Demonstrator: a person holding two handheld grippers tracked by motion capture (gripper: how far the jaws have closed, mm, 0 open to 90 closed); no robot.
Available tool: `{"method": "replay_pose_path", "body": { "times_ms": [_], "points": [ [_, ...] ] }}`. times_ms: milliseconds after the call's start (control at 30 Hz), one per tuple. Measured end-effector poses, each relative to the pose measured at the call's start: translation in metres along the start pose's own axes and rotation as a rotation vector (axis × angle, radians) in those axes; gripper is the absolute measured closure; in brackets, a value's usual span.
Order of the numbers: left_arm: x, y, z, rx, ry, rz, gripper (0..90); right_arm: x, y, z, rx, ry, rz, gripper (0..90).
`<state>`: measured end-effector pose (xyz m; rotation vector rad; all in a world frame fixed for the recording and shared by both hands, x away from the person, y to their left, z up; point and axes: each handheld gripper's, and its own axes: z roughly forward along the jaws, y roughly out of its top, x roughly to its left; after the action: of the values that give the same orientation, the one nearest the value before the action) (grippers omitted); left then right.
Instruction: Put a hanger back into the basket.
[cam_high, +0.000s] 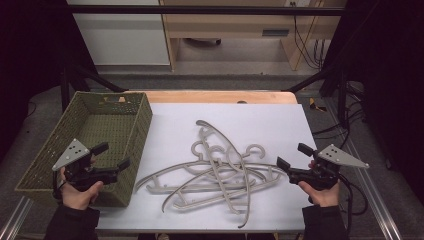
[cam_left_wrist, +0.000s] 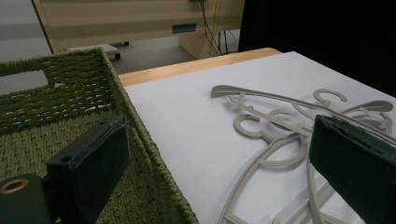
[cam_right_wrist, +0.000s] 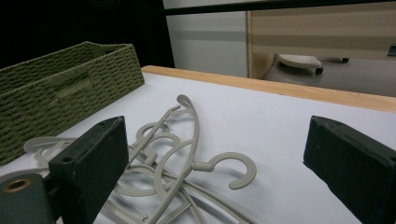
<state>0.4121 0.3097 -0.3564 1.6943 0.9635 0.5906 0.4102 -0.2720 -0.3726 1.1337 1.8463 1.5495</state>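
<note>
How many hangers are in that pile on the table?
4, judging by the hooks, all tangled in one pile of hangers on the white mat, right of the basket. Overlap may hide another.

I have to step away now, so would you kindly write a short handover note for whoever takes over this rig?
Left gripper: open, holding nothing, above the near right corner of the green woven basket.
Right gripper: open, holding nothing, just right of the hanger pile.
Grey plastic hangers: tangled in a heap on the white sheet, right of the basket.
Done: nothing; what shows of the basket's inside holds no hanger.
Left: probably lift the hangers one by one into the basket.
</note>
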Motion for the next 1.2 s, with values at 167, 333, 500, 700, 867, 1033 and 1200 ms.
{"method": "replay_pose_path", "body": {
  "times_ms": [167,333,500,700,867,1033,1200],
  "points": [
    [-0.001,0.000,0.000,-0.001,0.003,0.000,4.8,0.000,0.001,-0.002,0.013,-0.013,0.008,9.0],
    [0.001,-0.001,0.000,0.000,0.006,-0.001,4.9,0.004,0.001,0.002,0.046,-0.014,0.001,9.8],
    [0.000,0.001,-0.003,-0.010,0.009,0.008,5.2,0.011,0.001,0.007,0.077,-0.014,0.008,12.4],
    [-0.002,0.001,-0.003,-0.011,0.011,0.013,5.2,0.023,-0.002,0.018,0.118,0.013,0.021,16.1],
    [-0.003,0.002,-0.003,-0.010,0.010,0.020,5.2,0.030,-0.009,0.033,0.195,0.002,0.011,19.1],
    [-0.003,0.002,-0.003,-0.011,0.011,0.022,5.3,0.045,-0.016,0.054,0.278,-0.001,-0.028,20.6],
    [-0.005,0.002,-0.003,-0.012,0.012,0.030,5.3,0.060,-0.028,0.075,0.369,-0.021,-0.058,23.9]
  ]
}}
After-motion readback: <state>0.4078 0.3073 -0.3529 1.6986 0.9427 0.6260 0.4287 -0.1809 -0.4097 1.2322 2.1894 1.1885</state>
